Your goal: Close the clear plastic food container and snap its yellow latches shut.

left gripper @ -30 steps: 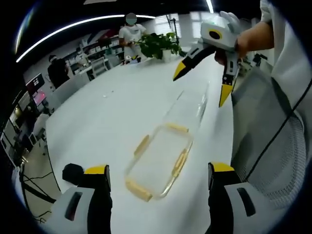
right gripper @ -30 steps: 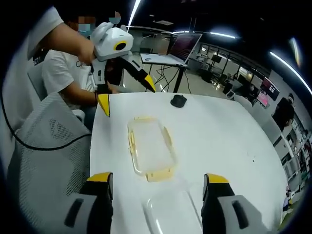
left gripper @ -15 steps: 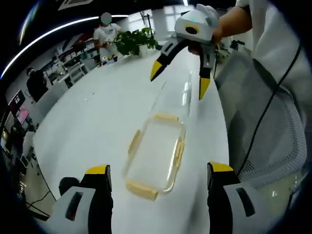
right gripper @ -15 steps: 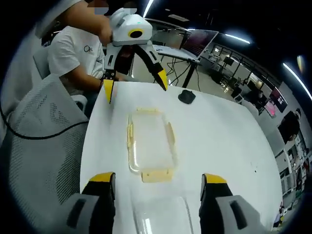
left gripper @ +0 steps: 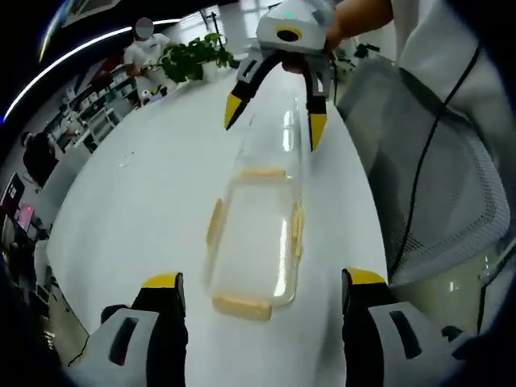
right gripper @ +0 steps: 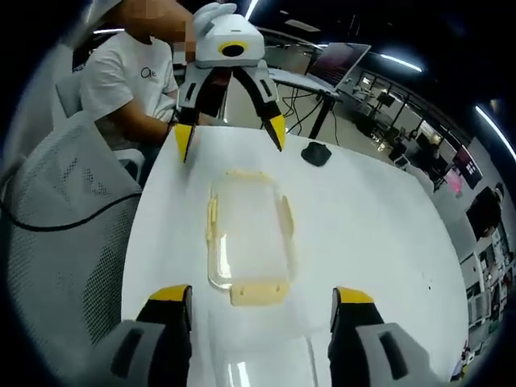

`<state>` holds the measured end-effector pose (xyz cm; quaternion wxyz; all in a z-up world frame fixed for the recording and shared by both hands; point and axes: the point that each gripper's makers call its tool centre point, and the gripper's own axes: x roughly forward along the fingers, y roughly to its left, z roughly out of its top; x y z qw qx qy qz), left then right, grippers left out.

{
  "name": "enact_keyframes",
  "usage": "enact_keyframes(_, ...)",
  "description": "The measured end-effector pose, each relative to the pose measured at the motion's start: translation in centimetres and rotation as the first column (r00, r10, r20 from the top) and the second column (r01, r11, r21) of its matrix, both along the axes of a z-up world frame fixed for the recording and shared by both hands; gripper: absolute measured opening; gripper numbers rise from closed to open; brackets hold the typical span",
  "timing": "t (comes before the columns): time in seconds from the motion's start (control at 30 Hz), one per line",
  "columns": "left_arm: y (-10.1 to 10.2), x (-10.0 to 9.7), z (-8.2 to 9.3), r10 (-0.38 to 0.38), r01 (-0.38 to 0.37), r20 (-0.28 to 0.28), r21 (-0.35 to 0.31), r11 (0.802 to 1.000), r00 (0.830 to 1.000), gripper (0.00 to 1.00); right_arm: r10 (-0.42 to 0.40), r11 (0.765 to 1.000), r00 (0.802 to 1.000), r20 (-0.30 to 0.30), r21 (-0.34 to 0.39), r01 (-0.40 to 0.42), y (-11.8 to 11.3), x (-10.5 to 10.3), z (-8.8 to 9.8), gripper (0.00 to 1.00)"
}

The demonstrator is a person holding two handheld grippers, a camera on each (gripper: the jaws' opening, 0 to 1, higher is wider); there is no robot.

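Clear rectangular plastic food container with four pale yellow latches [left gripper: 256,246] sits on the white table [left gripper: 153,193], centre of the left gripper view; same piece in the right gripper view [right gripper: 248,238], mid-frame. Past its far end in the left gripper view, upper centre, lies a second clear plastic piece [left gripper: 278,137], likely the other half; in the right gripper view it shows at bottom centre [right gripper: 270,367] between the near jaws. Which one is lid and which is base, cannot tell. Left gripper [left gripper: 258,300]: jaws wide apart, nothing held, hovering at the near end of the latched piece. Right gripper [right gripper: 260,302]: jaws also spread wide, empty, over the seam between the two pieces. Each gripper also appears at the top of the other's view, jaws open. Handling guess: thin clear plastic, light, fairly stiff but slick, likely to skid on the smooth table if pushed from one side only. Best hold probably on a long rim edge, one jaw in and one out, not on the flat wall. Latches look hinged and floppy; press each at its outer middle while the other gripper steadies the box. Black mouse [right gripper: 315,153] upper right, well apart. Grey mesh chair [right gripper: 64,242] left of frame.
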<state>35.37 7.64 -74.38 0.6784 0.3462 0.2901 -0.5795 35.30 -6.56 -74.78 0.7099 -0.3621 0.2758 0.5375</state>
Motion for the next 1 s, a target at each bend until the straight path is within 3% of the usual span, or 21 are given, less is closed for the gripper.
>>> enact_keyframes(0.27, 1.0, 0.3, -1.8, -0.061, 0.062, -0.016, 0.074, 0.995, 0.998, 0.72, 0.012, 0.999, 1.000, -0.019, -0.029, -0.012, 0.0, 0.1, -1.3, 0.66)
enact_keyframes(0.63, 1.1, 0.8, -3.0, -0.075, 0.079, -0.055, 0.073, 0.994, 0.996, 0.70, 0.025, 0.998, 0.999, -0.043, -0.057, -0.027, 0.2, 0.4, -2.4, 0.63)
enact_keyframes(0.7, 1.2, 0.6, -3.4, -0.111, 0.116, -0.049, 0.095, 0.989, 0.993, 0.68, 0.035, 0.997, 0.999, -0.039, -0.069, -0.038, 0.2, 0.4, -2.7, 0.61)
enact_keyframes(1.0, 2.0, 1.0, -4.2, -0.112, 0.120, -0.073, 0.119, 0.986, 0.991, 0.65, 0.048, 0.995, 0.997, -0.055, -0.082, -0.053, 0.5, 0.8, -3.4, 0.56)
